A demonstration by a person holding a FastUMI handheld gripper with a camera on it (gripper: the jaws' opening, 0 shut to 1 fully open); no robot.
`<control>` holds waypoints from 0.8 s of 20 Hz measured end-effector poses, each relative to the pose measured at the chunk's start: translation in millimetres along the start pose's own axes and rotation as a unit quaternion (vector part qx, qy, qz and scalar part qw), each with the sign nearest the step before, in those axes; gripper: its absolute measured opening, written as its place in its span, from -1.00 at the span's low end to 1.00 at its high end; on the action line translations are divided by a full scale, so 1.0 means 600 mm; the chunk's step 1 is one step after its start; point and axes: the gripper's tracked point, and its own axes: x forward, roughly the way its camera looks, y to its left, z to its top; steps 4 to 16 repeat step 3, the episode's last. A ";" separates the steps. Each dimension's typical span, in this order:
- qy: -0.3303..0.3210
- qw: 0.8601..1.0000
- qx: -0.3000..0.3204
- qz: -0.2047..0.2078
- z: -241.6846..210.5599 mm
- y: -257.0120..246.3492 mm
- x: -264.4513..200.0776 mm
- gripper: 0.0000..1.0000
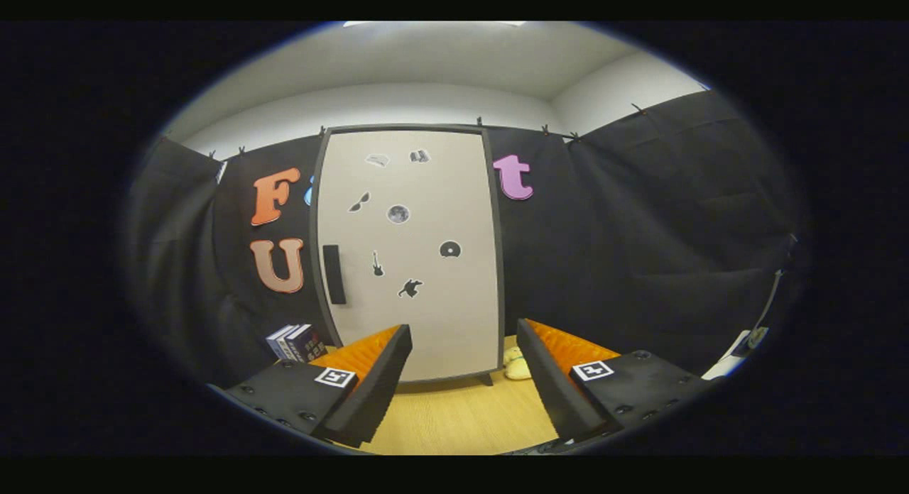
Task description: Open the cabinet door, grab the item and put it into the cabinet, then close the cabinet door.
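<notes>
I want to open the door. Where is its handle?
The dark handle sits on the closed cabinet door's left side, beyond the open gripper.

The cabinet door (419, 295) is pale cream with a dark grey frame, scattered with small black-and-white stickers (398, 213) — a guitar, a disc, sunglasses among them. Its handle (334, 274) is black. The counter (461, 416) is light yellow wood with a faint grain. A soft toy (516, 364) beside the cabinet's foot is pale yellow. The books (297, 342) are dark blue with white edges and reddish lettering. The booth cloth (639, 231) is plain black — the ceiling (454, 61) above it white.
</notes>
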 end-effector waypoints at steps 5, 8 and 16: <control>0.002 1.000 0.000 -0.004 -0.005 -0.002 0.001 0.91; 0.002 1.000 0.000 -0.004 -0.005 -0.002 0.001 0.91; 0.002 1.000 0.000 -0.004 -0.005 -0.002 0.001 0.91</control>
